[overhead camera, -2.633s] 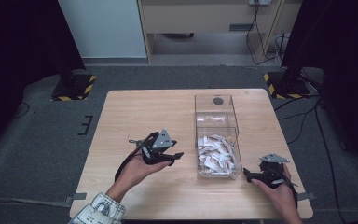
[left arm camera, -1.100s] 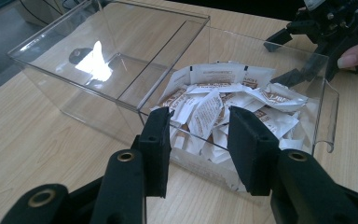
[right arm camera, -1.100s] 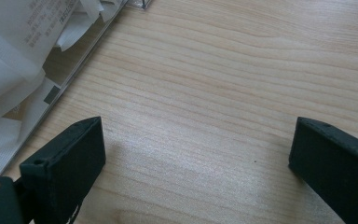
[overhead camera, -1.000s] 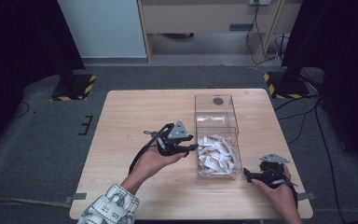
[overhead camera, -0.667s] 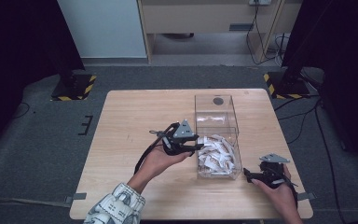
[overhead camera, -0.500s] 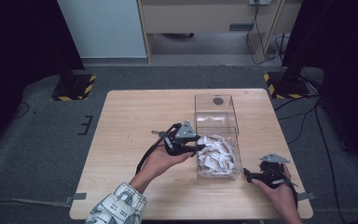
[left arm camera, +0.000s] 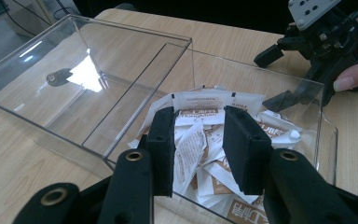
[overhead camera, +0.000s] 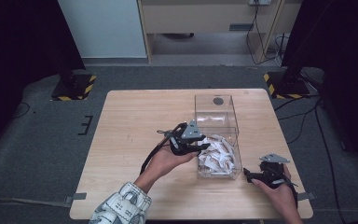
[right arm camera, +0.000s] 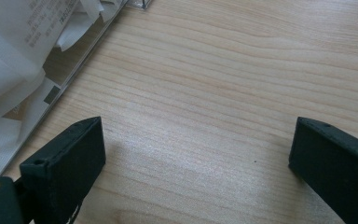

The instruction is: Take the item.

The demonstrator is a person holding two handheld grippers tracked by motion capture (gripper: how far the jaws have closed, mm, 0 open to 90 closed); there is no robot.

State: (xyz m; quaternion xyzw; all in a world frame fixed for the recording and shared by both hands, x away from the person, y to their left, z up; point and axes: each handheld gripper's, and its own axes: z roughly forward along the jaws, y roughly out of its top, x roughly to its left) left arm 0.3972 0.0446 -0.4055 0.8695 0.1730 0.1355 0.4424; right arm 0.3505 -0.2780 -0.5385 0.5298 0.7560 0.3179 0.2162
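Observation:
A clear two-compartment box stands on the wooden table. Its near compartment is heaped with white sachets. My left gripper reaches over the box's left wall. In the left gripper view it is open just above the sachets, and one sachet stands on edge in the gap. I cannot tell whether the pads touch it. My right gripper rests on the table right of the box's front corner. Its jaws are wide open over bare wood.
A small dark disc lies in the box's far compartment. The right gripper view has the box's wall and sachets at its left. The right gripper appears beyond the box in the left gripper view. Yellow-black stand feet sit on the floor.
My left gripper has travelled right from the middle of the table to the box and now reaches over the sachets. The right gripper has stayed put.

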